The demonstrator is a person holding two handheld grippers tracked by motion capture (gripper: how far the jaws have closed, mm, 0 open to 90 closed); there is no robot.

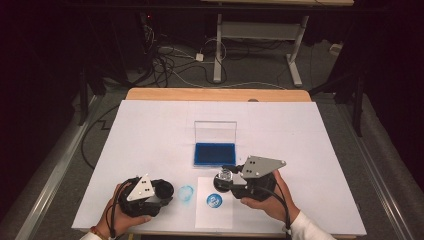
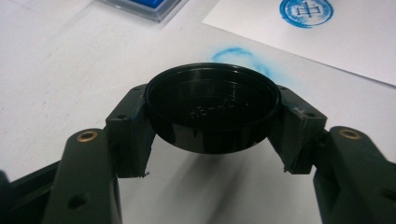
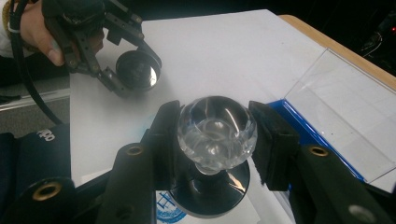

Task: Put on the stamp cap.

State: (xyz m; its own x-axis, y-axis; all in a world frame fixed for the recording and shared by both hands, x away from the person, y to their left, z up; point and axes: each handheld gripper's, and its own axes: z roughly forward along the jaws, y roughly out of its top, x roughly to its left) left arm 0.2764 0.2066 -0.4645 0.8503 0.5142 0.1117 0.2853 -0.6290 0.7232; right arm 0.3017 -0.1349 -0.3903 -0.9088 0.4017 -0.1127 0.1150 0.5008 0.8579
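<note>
Here, starting at the left, the left gripper (image 1: 161,191) is holding a round black cap (image 2: 212,107) between its jaws, open side up, hovering low over the white worktop (image 1: 150,130); just to its right a faint blue smudge (image 1: 186,193) is marking the worktop itself; next comes a sheet of paper (image 1: 214,215) lying flat and already bearing one round blue stamp print (image 1: 214,200); over the paper's far edge the right gripper (image 1: 226,179) is clamping a stamp (image 3: 215,135) by its clear, faceted knob, with the stamp's black base pointing down, close to the print; behind the paper an ink pad (image 1: 214,153) is sitting open, its clear lid (image 1: 215,132) standing upright.

Judging by this, the inking and pressing are looking done, since a crisp print is sitting on the paper; what is probably remaining is putting the cap back on the stamp's base and setting both down.

The left gripper view is showing the cap's hollow inside and the print's character, which the high view is leaving too small to read; the right gripper view is showing the knob's facets and how squarely the jaws are pinching it; the high view alone is laying out the whole row, pad behind, paper in front.
</note>
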